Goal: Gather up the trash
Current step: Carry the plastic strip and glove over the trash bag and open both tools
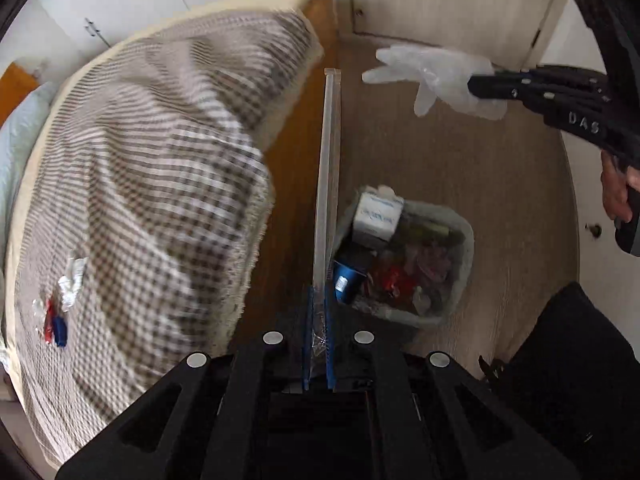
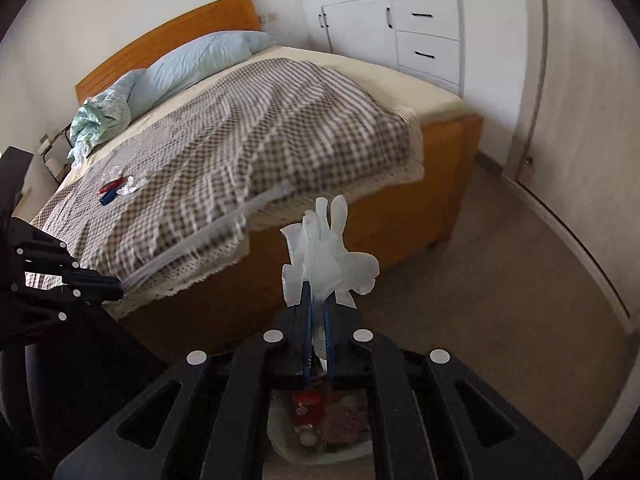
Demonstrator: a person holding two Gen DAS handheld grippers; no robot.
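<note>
Dangling from the right gripper (image 2: 318, 312), whose fingers were clamped on it, the plastic glove (image 2: 324, 252) hung at one o'clock from the trash bin (image 1: 404, 260); the left gripper (image 1: 319, 320) pinched a clear strip (image 1: 329, 168). Releasing both squarely over the bin seemed best.

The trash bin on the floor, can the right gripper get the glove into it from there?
Probably yes. The right gripper holds the glove in open air over bare floor, and the trash bin stands uncovered, though already quite full.
</note>
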